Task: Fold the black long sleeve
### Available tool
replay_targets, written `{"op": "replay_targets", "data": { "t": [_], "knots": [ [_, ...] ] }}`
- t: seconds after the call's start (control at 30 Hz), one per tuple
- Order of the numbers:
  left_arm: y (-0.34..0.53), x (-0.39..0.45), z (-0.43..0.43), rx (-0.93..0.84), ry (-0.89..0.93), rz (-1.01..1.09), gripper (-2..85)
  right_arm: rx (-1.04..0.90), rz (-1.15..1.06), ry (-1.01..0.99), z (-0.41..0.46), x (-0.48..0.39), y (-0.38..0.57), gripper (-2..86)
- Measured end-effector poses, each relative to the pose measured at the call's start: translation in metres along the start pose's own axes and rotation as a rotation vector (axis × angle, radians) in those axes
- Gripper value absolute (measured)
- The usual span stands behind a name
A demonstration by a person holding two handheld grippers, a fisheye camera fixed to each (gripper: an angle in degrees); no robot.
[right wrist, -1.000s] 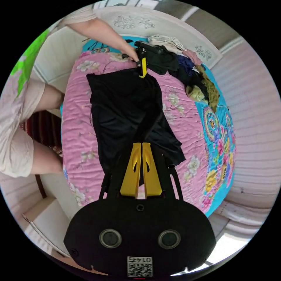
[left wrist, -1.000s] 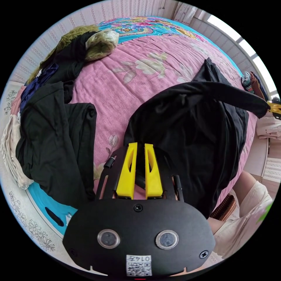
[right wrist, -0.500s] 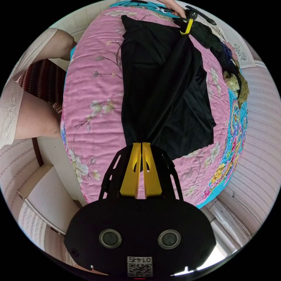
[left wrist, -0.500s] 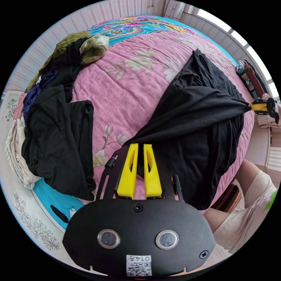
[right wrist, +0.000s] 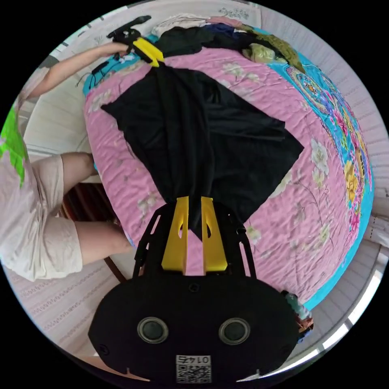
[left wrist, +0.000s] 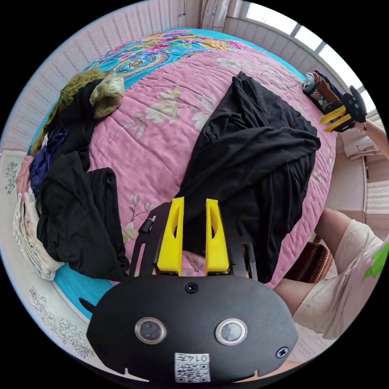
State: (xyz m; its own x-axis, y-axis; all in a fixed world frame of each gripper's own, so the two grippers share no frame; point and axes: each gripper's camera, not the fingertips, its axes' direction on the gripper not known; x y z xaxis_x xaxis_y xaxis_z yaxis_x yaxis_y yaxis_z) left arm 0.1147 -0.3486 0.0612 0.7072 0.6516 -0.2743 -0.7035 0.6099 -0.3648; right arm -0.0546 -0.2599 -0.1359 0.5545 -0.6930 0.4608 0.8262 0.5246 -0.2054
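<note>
The black long sleeve (left wrist: 259, 162) lies on my pink flowered bedspread (left wrist: 162, 133), spread but rumpled, with one long fold drawn down its length from end to end. My left tongs (left wrist: 193, 202) sit at the near end of it in the left gripper view, the two yellow jaws parted with a clear gap between them; dark cloth lies under and between them, but the jaws are not pressing on it, so they have hold of nothing. In the right gripper view my right tongs (right wrist: 194, 201) hang over the opposite end of the garment (right wrist: 202, 133), jaws likewise apart, with a point of black fabric showing in the gap and neither jaw closed against it. From the left gripper view the right tongs (left wrist: 335, 118) appear beyond the far edge of the bed, lifted clear of the cloth with the jaws spread. From the right gripper view the left tongs (right wrist: 149, 52) appear at the far end of the fold, just at the fabric's tip. A heap of other clothes (left wrist: 69, 190) sits well apart at the bed's side, dark pieces on top of pale ones, and near it a green furry bundle (left wrist: 97, 91).
</note>
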Motion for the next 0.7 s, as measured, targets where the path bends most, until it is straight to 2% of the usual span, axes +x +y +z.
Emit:
{"op": "replay_targets", "data": {
  "t": [0.13, 0.33, 0.5, 0.7],
  "knots": [
    [-0.004, 0.013, 0.023, -0.062, -0.020, 0.043, 8.9, 0.173, -0.041, -0.135, 0.006, 0.011, -0.077, 7.7],
    [0.006, 0.016, 0.032, -0.018, -0.002, -0.007, 8.8, 0.229, -0.010, -0.224, 0.041, 0.035, -0.164, 5.5],
    [0.008, 0.012, 0.033, -0.012, 0.037, -0.011, 8.6, 0.069, 0.015, -0.123, 0.079, 0.058, -0.187, 1.5],
    [0.008, 0.015, 0.033, -0.016, 0.035, -0.001, 8.6, 0.182, 0.170, -0.151, 0.061, 0.115, -0.167, 1.9]
  ]
}}
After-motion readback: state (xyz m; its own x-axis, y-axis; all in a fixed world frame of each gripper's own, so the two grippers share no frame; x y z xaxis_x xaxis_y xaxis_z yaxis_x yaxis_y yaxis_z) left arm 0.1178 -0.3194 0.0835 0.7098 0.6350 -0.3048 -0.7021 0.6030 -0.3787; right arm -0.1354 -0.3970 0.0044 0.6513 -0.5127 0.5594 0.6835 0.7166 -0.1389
